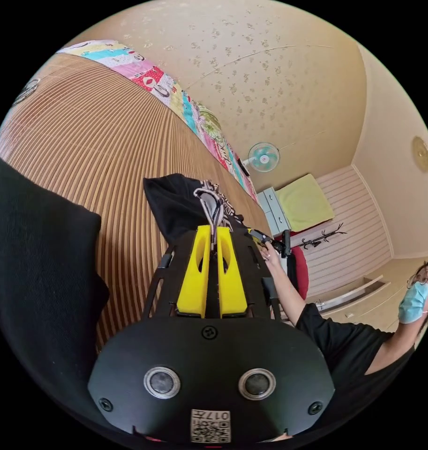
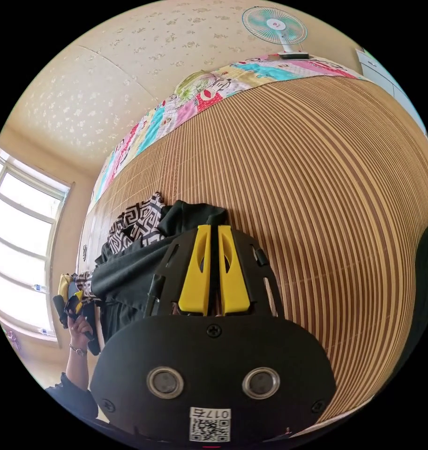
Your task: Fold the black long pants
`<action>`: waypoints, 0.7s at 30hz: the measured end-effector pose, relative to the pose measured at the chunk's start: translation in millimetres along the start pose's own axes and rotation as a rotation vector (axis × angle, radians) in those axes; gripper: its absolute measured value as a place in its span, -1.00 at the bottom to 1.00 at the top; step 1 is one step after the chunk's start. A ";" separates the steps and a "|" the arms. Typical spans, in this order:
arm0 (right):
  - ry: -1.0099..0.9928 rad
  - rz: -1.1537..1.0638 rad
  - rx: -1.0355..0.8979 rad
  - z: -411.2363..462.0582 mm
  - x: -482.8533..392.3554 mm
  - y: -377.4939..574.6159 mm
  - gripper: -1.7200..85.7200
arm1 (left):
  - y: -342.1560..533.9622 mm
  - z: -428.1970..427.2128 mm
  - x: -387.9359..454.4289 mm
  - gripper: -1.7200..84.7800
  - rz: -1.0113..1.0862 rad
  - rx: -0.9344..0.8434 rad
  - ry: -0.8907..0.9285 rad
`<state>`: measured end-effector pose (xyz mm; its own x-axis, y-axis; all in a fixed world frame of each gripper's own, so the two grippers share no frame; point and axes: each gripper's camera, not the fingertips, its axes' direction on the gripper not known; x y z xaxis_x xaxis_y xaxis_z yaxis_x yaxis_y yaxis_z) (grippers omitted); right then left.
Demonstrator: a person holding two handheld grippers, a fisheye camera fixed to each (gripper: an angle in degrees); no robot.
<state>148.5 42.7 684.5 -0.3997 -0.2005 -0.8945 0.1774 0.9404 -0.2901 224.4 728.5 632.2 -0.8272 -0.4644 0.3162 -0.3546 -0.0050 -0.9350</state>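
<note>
Striped bamboo matting (image 2: 326, 201) is covering the bed, with a patchwork sheet (image 1: 150, 79) running along the wall side. Each tool is pinching the black long pants (image 2: 129, 276) near the mat: the left gripper (image 1: 213, 232) is closing its yellow jaws on a grey drawstring at the waist, and the right gripper (image 2: 214, 229) is clamping a dark fabric edge. A patterned garment (image 2: 136, 222) is lying just beside them. The cloth is looking soft and limp, likely sagging between holds, so gripping the waistband corners seems wisest.
</note>
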 end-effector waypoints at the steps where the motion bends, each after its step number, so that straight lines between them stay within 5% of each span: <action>1: -0.007 -0.013 -0.004 0.8 -1.6 -0.2 -0.89 | 2.4 2.6 -1.4 -0.90 -0.014 -0.004 -0.029; 13: -0.094 -0.113 0.122 -80.6 -42.9 68.9 -0.74 | -1.3 2.7 55.1 -0.72 0.061 0.154 -0.114; 21: 0.004 -0.252 -0.035 -25.9 -114.2 122.1 -0.76 | -18.3 75.5 109.8 -0.80 0.193 0.001 -0.494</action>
<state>192.5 187.5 760.0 -0.4308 -0.4285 -0.7942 0.0404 0.8700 -0.4913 172.9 610.7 671.9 -0.5737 -0.8187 0.0256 -0.2161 0.1211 -0.9688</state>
